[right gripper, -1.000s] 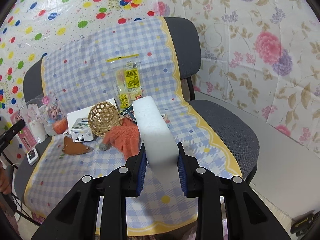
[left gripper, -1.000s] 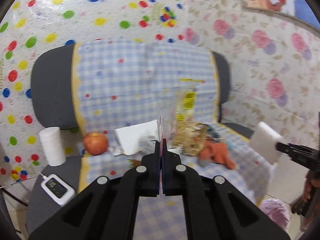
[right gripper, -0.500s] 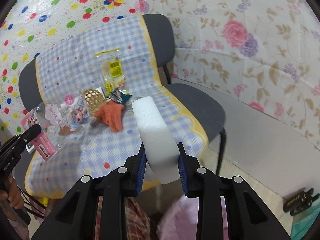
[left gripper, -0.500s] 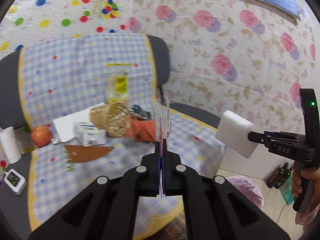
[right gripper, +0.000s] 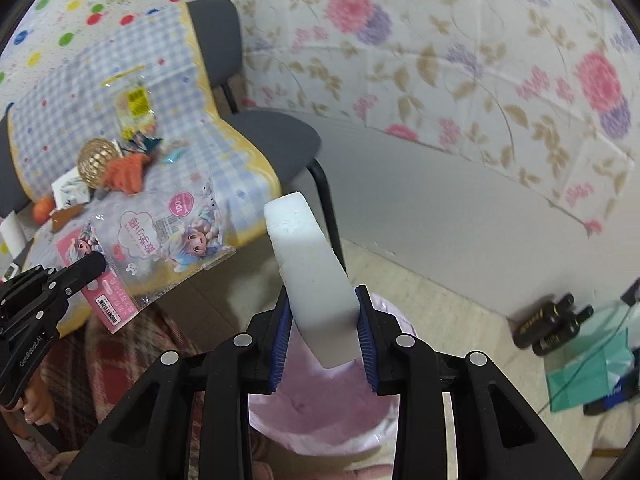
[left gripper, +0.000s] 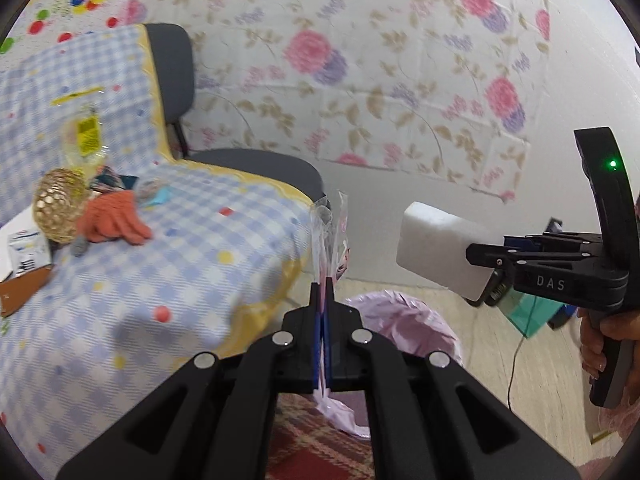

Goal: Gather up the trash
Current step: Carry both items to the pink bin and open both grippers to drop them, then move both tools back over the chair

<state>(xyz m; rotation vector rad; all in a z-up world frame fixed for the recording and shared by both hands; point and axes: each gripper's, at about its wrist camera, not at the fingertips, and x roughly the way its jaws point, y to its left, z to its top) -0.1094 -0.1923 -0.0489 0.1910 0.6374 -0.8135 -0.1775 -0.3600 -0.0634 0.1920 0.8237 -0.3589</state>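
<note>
A white foam block [right gripper: 316,280] stands tilted, its lower end directly over the pink-lined trash bin [right gripper: 320,408] on the floor. A flat clear plastic package [right gripper: 160,240], printed with cartoon figures and a pink label strip, hangs in the air just left of the block, beyond the bin's rim and in front of the chair's checked cloth

A checked cloth [right gripper: 224,148] covered a grey chair [right gripper: 276,136]; floral sheeting [right gripper: 460,60] lined the far wall; two dark bottles [right gripper: 550,326] lay right.
</note>
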